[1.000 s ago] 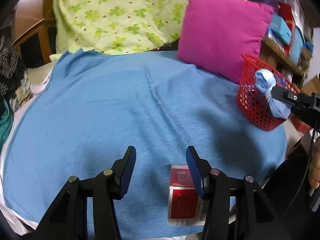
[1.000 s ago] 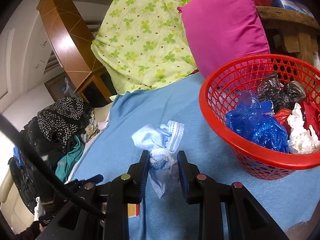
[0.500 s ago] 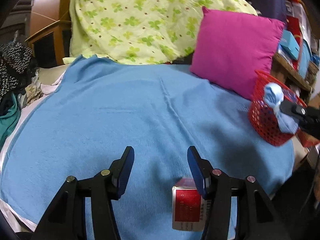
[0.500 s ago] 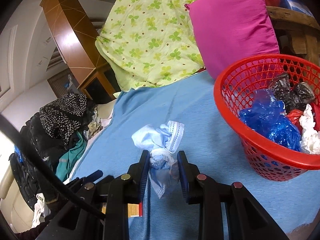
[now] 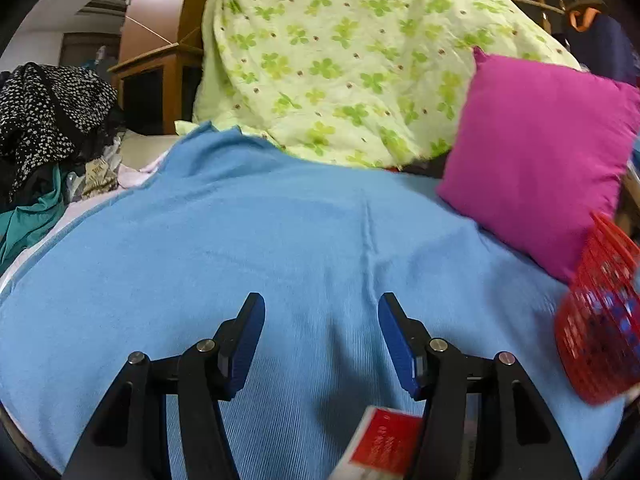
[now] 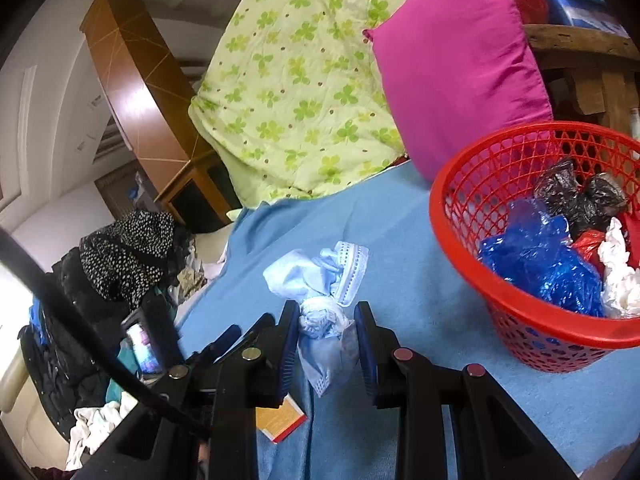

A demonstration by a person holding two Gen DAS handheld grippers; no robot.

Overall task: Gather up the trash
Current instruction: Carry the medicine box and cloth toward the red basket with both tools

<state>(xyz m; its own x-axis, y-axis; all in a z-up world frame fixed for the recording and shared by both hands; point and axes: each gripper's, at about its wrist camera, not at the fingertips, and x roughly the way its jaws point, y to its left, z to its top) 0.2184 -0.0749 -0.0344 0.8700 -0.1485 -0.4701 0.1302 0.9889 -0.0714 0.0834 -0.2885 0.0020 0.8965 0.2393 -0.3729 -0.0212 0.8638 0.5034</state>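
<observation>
My right gripper (image 6: pixel 327 312) is shut on a crumpled light-blue face mask (image 6: pixel 320 292) and holds it above the blue blanket (image 6: pixel 400 240), left of the red mesh basket (image 6: pixel 460 252). The basket holds blue, black, red and white trash. It also shows blurred at the right edge of the left wrist view (image 5: pixel 600 320). My left gripper (image 5: pixel 321 308) is open and empty over the blanket (image 5: pixel 280 240). A red and white carton (image 5: pixel 380 444) lies low under its right finger; it also shows in the right wrist view (image 6: pixel 280 420).
A magenta pillow (image 5: pixel 540 160) leans beside the basket. A green-flowered quilt (image 5: pixel 340 60) is piled at the back. Dark clothes (image 5: pixel 40 120) are heaped at the left. A wooden cabinet (image 6: pixel 132 92) stands behind.
My left gripper has pulled back and tilted up, so the carton has slid to the frame's bottom. The right gripper, still holding the mask, has drifted slightly away from the basket.
</observation>
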